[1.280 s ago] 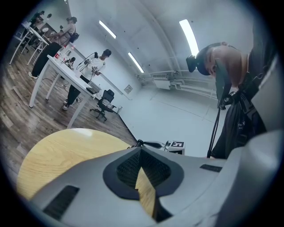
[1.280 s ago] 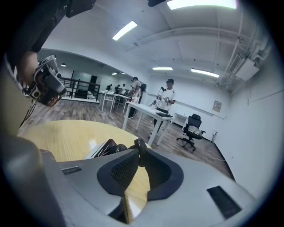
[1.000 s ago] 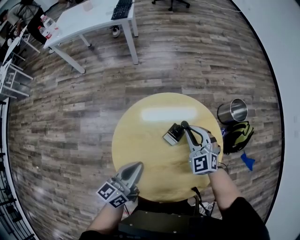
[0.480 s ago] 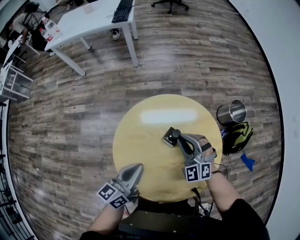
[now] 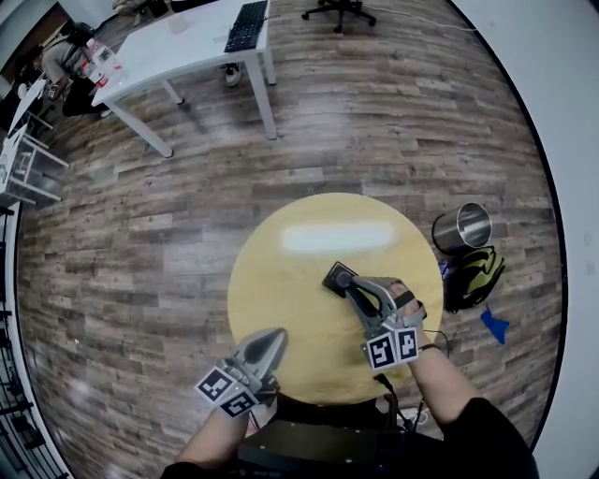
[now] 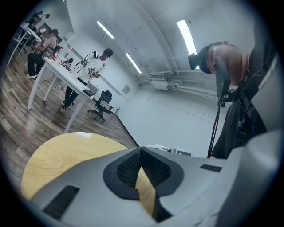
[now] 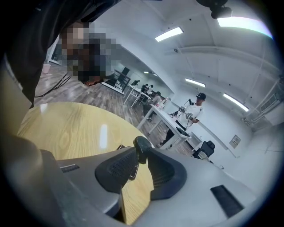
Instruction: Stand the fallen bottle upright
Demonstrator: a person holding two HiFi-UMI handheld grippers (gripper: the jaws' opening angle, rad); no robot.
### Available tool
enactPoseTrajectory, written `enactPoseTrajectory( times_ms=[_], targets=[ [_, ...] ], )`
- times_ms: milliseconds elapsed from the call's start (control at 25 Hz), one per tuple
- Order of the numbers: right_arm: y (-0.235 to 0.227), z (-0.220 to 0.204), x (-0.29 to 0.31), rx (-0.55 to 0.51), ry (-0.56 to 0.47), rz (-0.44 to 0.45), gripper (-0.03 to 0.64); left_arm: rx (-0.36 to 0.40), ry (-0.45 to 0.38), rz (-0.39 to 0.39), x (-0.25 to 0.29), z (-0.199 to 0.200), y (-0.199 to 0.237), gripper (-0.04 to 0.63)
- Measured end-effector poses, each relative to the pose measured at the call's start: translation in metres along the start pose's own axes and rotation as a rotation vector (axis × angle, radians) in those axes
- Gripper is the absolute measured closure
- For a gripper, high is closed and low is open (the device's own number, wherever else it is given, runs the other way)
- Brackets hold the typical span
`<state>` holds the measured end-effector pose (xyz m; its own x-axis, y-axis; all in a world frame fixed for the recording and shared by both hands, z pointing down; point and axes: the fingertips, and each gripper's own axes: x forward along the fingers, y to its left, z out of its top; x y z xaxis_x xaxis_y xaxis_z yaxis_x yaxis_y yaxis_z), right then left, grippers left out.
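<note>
The bottle (image 5: 334, 276), small and dark with a round cap, stands on the table right of its centre; seen from the head view the cap sits over the body, so it appears upright. Wood-plank floor (image 5: 140, 243) fills most of the scene, and the round yellow table (image 5: 281, 281) lies in the middle of it. Well apart, at the far left, stands a white desk (image 5: 178, 42) with a black keyboard (image 5: 246, 25) at its end. On the floor just right of the table are a black and yellow-green bag (image 5: 474, 273) and, beside it, a shiny steel cup (image 5: 463, 227). The right gripper (image 5: 348, 283) reaches in from the near right edge of the table to the bottle; its 2 fingers have just been opening and stand a little apart, with the bottle's cap (image 7: 142, 144) between their tips and a strip of table showing between the bottle's body and 1 pad. The left gripper (image 5: 277, 333) hangs over the table's near left edge, well apart from the bottle, its 2 fingers pressed together at the tips.
</note>
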<state>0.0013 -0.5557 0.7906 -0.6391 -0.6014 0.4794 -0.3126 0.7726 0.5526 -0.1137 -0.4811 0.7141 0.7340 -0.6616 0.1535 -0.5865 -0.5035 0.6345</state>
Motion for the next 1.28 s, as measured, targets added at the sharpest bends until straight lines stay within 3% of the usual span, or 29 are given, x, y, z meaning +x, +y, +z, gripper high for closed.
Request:
enactPoseTrajectory(
  times_ms=[360, 560, 800, 1040, 1280],
  targets=[
    [-0.001, 0.014, -0.018, 0.217, -0.116, 0.079, 0.476, 0.029, -0.003, -0.002, 0.003, 0.012, -0.011, 0.589],
    [-0.03, 0.018, -0.035, 0.364, -0.128, 0.046, 0.474, 0.07, -0.004, -0.005, 0.008, 0.029, -0.019, 0.589],
    [-0.062, 0.038, -0.064, 0.397, -0.139, 0.027, 0.472, 0.12, -0.029, -0.013, 0.008, 0.058, -0.042, 0.589],
    [-0.109, 0.069, -0.102, 0.556, -0.194, -0.006, 0.476, 0.196, -0.062, -0.03, 0.007, 0.094, -0.079, 0.589],
    [-0.125, 0.105, -0.146, 0.582, -0.224, 0.012, 0.478, 0.284, -0.114, -0.036, -0.008, 0.138, -0.122, 0.589]
  ],
)
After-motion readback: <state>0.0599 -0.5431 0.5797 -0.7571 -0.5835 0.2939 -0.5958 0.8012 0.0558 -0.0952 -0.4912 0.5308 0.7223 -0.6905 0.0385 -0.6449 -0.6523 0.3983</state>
